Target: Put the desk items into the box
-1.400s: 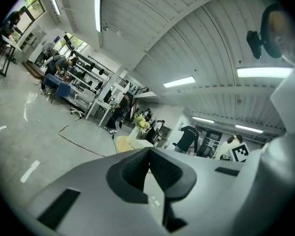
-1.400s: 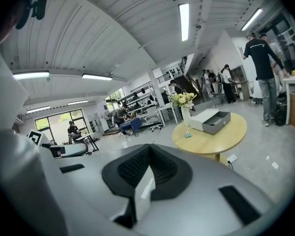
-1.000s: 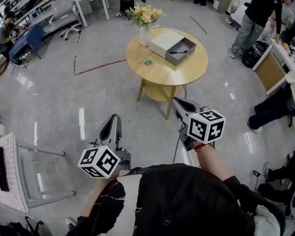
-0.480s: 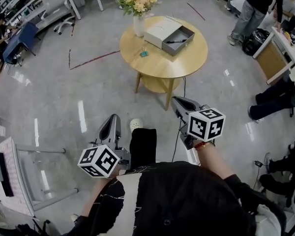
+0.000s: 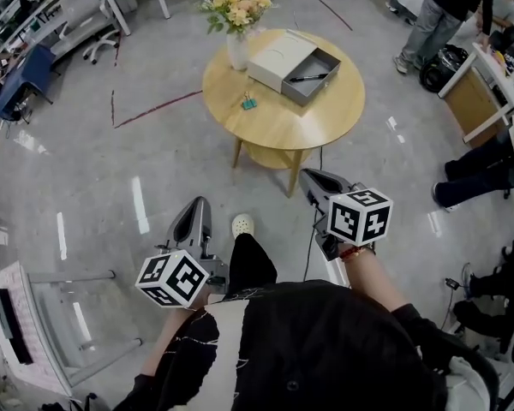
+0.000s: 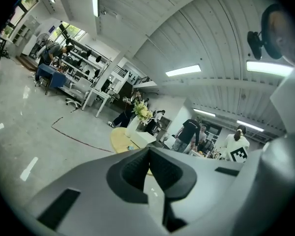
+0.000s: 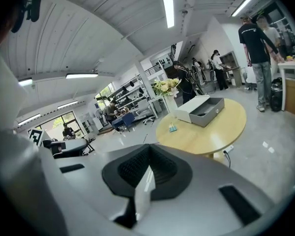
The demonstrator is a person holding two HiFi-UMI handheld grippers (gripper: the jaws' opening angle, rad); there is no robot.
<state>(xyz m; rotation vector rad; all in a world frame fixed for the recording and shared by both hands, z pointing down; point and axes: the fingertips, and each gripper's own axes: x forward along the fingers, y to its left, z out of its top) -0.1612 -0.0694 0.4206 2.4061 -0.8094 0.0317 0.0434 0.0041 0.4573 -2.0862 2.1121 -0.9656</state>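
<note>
We are on the approach: our left tool (image 5: 197,211) and right tool (image 5: 313,181), both clenched on nothing, hang well short of the desk (image 5: 283,131). On it a teal item (image 5: 249,103) lies near the open box (image 5: 301,60). Next we should close in and unclench.

bright ceiling strip lights, floor glare, fisheye edges

The counter (image 5: 283,128) stands ahead of the person, well apart from both tongs. On its far half sits the box (image 5: 278,58), its drawer (image 5: 324,62) pulled out to the right with a pen (image 5: 308,77) inside. The vase (image 5: 236,51) stands just left of the box. A small clip (image 5: 249,103) lies in front of the vase. The left tongs (image 5: 199,204) and right tongs (image 5: 307,176) hang side by side over the floor.
</note>
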